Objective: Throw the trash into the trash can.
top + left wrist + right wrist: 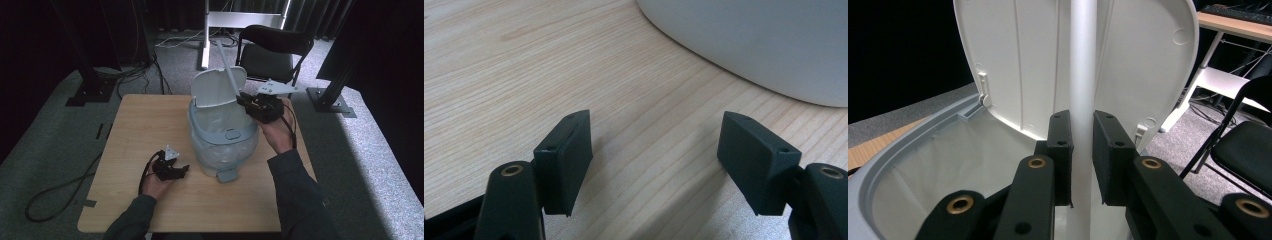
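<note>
Over the far right rim of the pedal bin [223, 131], the right gripper [248, 102] is clamped on a white tube [227, 66], pinching it near its lower end. That tube's long axis runs up and slightly left from the jaws, crossing in front of the raised lid [216, 86]; judging by this, lowering it into the lined opening means tipping it toward the bin's middle. Well apart, the left gripper [176, 169] rests on the wooden table [140, 120] beside the bin's base, jaws spread and empty. From the right gripper view, the pads [1062, 150] squeeze the tube [1083, 75] squarely, which the high view blurs; from the left gripper view, bare wood lies between its pads [566, 155].
</note>
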A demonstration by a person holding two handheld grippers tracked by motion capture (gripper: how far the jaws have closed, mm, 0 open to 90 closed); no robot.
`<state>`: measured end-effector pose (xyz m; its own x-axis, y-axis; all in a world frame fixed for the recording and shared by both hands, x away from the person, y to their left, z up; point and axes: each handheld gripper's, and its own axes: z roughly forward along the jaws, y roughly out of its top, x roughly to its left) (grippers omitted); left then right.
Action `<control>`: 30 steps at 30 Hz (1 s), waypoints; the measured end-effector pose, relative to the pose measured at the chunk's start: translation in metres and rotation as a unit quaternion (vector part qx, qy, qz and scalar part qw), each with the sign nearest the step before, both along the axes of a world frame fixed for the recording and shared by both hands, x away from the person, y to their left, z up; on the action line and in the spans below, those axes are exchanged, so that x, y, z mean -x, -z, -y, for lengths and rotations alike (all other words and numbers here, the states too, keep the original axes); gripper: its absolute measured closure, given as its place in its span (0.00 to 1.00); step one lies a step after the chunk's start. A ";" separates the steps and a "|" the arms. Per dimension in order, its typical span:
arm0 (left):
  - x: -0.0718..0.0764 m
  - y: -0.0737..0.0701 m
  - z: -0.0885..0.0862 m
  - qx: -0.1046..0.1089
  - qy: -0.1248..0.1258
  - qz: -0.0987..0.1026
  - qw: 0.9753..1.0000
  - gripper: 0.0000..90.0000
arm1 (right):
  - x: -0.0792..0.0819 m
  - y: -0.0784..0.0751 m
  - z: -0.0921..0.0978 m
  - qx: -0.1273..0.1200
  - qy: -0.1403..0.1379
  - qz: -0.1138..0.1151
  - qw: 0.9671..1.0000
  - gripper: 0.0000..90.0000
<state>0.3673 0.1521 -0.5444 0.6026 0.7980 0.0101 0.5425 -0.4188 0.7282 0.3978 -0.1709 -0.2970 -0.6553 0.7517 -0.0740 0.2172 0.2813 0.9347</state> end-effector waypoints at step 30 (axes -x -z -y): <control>0.000 0.000 0.000 0.000 0.000 0.000 1.000 0.34 | -0.007 -0.005 0.017 -0.017 0.020 -0.005 1.000 0.70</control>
<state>0.3674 0.1519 -0.5444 0.6026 0.7980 0.0097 0.5425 -0.4185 0.7284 0.4051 -0.1876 -0.2916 -0.6251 0.7794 -0.0421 0.2366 0.2406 0.9413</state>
